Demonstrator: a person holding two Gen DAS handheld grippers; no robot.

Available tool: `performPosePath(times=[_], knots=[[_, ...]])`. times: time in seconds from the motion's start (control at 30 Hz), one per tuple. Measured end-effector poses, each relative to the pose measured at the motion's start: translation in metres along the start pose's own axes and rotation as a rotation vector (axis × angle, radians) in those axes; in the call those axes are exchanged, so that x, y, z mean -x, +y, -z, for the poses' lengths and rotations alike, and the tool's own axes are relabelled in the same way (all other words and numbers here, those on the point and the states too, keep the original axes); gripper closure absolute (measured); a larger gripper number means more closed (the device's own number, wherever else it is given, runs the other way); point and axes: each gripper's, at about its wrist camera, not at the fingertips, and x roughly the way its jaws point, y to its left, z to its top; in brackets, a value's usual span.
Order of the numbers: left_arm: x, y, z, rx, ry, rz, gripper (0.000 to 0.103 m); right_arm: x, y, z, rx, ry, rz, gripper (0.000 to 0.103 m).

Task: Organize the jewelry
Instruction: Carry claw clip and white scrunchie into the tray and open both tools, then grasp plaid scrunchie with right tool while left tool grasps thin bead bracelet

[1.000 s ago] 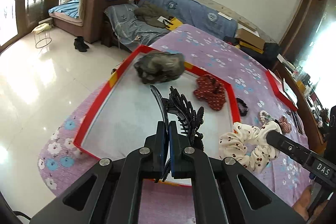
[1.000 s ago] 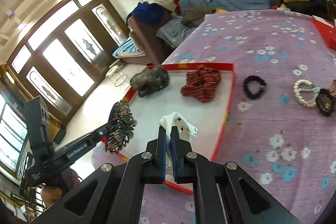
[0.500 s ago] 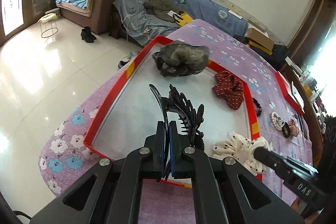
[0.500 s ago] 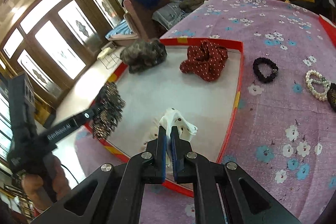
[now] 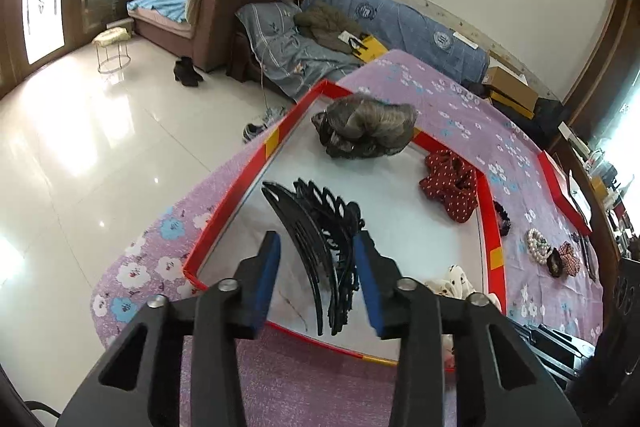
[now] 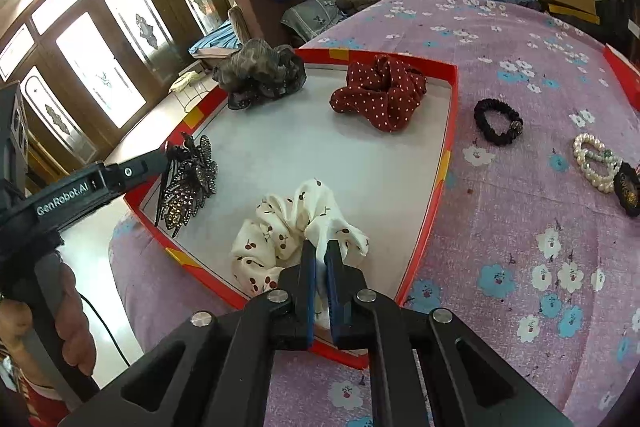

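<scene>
A black hair claw clip [image 5: 320,247] lies in the near left corner of the red-rimmed tray [image 5: 236,195]. My left gripper [image 5: 318,261] straddles it with jaws opening, and the pads do not press on it. The right wrist view shows the same clip [image 6: 188,187] at the tip of the left fingers [image 6: 136,167]. A white cherry-print scrunchie [image 6: 296,227] rests on the tray floor near its front rim [image 6: 448,151]. My right gripper [image 6: 321,263] still pinches a fold of it while its jaws begin opening.
A grey scrunchie [image 6: 260,73] and a red dotted scrunchie [image 6: 380,95] lie at the tray's far end. On the purple flowered cloth to the right are a black scrunchie [image 6: 498,121] and pearl bracelets [image 6: 596,163]. The table edge drops to the tiled floor on the left.
The left jaws have parted from the black clip, which now lies in the tray. The right gripper has come down with the white scrunchie onto the tray floor, its gap slightly wider.
</scene>
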Motion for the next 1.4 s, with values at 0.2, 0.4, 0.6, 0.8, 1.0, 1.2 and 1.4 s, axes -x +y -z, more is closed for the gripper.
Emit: performPosePath(times=[0.2,0.4,0.6,0.8,1.0,1.2,1.4], knots=[[0.014,-0.015,0.0,-0.038,-0.031,-0.026,0.054,0.018,0.004,0.002,0.019,-0.051,-0.002,0.064],[0.024,-0.036,0.002,-0.086,-0.05,-0.054,0.049,0.039,-0.007,0.005,-0.003,-0.088,-0.005,0.059],[0.032,-0.061,0.005,-0.142,-0.068,-0.067,0.042,0.061,-0.036,0.012,-0.045,-0.121,0.022,0.059],[0.03,-0.093,0.013,-0.214,-0.058,-0.065,0.041,0.084,-0.079,0.022,-0.109,-0.144,0.077,0.058],[0.026,-0.124,0.021,-0.279,-0.044,-0.054,0.04,0.109,-0.134,0.035,-0.196,-0.164,0.153,0.058],[0.022,-0.155,0.027,-0.332,-0.029,-0.018,0.039,0.136,-0.192,0.053,-0.288,-0.173,0.249,0.057],[0.007,-0.201,0.033,-0.398,0.015,0.077,0.039,0.159,-0.241,0.064,-0.377,-0.182,0.307,0.056]])
